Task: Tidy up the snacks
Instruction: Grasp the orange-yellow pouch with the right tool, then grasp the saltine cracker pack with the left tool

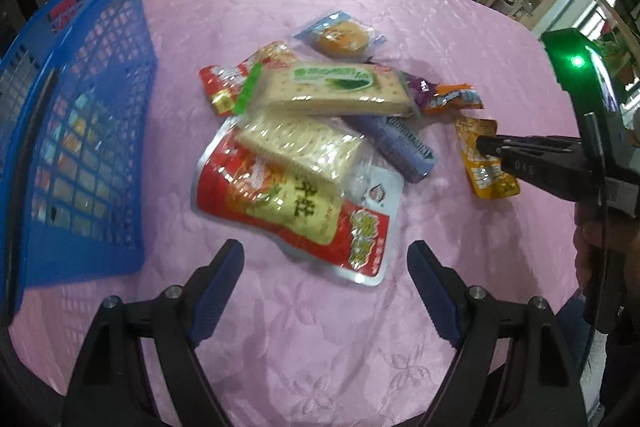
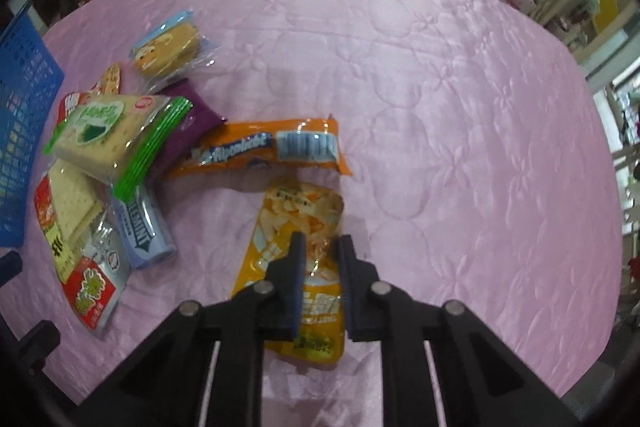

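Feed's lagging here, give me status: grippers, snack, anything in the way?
Right gripper pinching yellow snack pouch. Left gripper open, empty, above the snack pile. Blue basket at left; path unobstructed.

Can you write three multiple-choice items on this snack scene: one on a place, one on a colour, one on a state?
1. Where is the basket relative to the snack pile?
A. left of it, seen from the left wrist
B. right of it
C. under it

2. What colour is the cloth on the table?
A. green
B. pink
C. white

3. How does the right claw stand?
A. wide open over bare cloth
B. closed on the yellow pouch
C. inside the basket

Answers:
1 A: the blue mesh wall fills the left side of the left wrist view, with the pile at the middle.
2 B: the quilted cloth is pink in both views.
3 B: its narrow fingers pinch the pouch, whose foil puckers between them.
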`<action>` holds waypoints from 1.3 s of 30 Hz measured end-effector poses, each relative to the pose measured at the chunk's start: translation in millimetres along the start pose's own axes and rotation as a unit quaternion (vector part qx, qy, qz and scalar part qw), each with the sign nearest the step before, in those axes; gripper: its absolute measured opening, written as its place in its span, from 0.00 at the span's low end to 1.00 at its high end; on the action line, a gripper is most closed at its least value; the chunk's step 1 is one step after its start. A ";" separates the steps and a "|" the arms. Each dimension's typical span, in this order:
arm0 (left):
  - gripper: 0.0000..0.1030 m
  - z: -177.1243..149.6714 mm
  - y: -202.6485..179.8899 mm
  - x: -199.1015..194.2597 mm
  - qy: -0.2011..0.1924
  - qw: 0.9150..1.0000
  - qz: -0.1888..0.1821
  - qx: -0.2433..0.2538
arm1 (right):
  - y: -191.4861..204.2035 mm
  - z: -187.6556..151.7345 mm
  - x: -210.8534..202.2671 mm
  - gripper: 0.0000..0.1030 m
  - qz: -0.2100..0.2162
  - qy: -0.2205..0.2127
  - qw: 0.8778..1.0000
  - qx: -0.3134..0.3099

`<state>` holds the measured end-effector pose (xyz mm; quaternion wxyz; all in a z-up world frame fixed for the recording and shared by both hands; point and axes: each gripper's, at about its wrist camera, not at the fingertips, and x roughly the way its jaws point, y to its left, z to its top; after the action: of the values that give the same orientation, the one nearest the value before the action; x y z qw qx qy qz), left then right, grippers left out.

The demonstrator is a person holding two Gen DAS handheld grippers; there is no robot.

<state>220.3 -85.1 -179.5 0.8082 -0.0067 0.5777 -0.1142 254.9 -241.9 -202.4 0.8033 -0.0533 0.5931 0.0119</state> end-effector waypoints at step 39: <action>0.71 96.7 -2.1 86.2 0.037 0.979 0.138 -0.148 | -47.5 6.1 21.3 0.01 0.103 -0.077 0.992 0.012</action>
<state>336.7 -115.5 -227.4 0.7843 -0.0417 0.6131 0.0851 270.9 -289.4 -217.5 0.8418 0.0192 0.5316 0.0915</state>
